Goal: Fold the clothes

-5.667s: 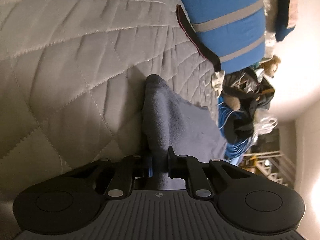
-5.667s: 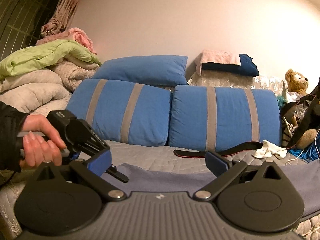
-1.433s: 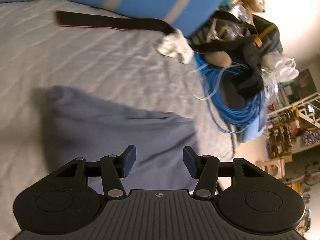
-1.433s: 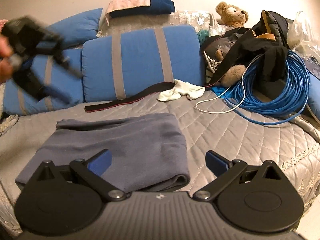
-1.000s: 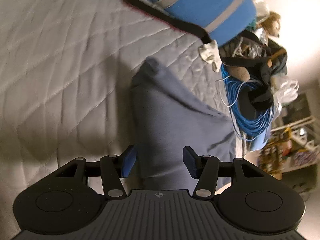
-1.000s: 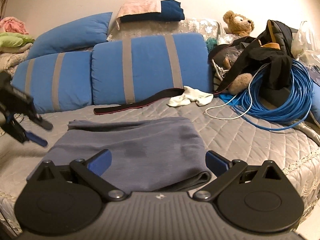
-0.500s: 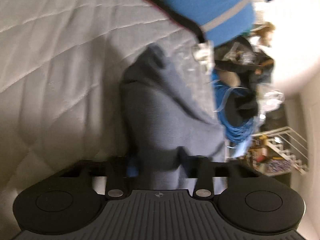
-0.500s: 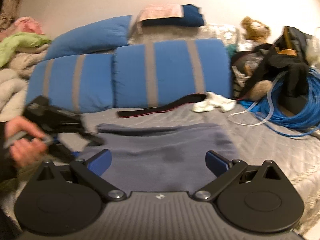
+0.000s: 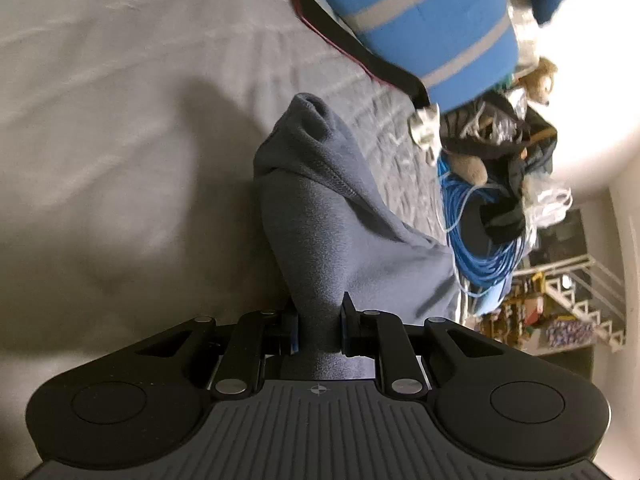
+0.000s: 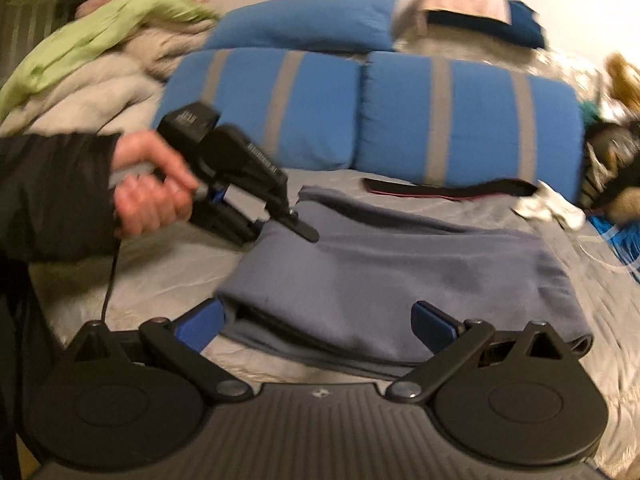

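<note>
Left gripper (image 9: 319,330): jaws just closed in, pinching the grey-blue garment (image 10: 400,280).
Right gripper (image 10: 320,320): jaws wide, empty, over the garment's near edge.
Garment: folded on quilted bed (image 10: 168,272).
Twelve o'clock: blue pillows (image 10: 460,120).

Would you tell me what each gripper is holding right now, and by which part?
The left gripper, whose jaws have just been closing, pinches the grey garment at its left end, on a bunched fold. The right gripper is open and holds nothing.
</note>
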The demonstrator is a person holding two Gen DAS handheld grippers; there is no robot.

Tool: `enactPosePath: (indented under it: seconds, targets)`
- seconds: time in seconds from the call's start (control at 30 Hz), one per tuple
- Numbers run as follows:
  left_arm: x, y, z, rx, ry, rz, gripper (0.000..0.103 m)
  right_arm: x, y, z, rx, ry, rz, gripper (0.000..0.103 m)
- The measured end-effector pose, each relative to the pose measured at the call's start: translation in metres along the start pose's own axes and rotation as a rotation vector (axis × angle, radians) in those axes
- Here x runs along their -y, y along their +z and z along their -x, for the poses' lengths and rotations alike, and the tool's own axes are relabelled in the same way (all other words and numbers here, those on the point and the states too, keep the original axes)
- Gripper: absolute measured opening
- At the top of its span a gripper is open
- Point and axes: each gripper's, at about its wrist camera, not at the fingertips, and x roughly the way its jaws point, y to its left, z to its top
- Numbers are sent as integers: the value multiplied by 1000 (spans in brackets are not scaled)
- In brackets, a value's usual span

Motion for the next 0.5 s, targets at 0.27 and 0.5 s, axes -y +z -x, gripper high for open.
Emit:
enactPosePath:
  seconds: [0.27, 0.5]
  targets:
    - [-30, 0, 6, 12, -72, 96, 23, -67, 3, -30, 31, 26, 243, 103]
    - [-33, 6, 4, -3, -86, 137, 24, -121, -21, -60, 92, -118, 627, 103]
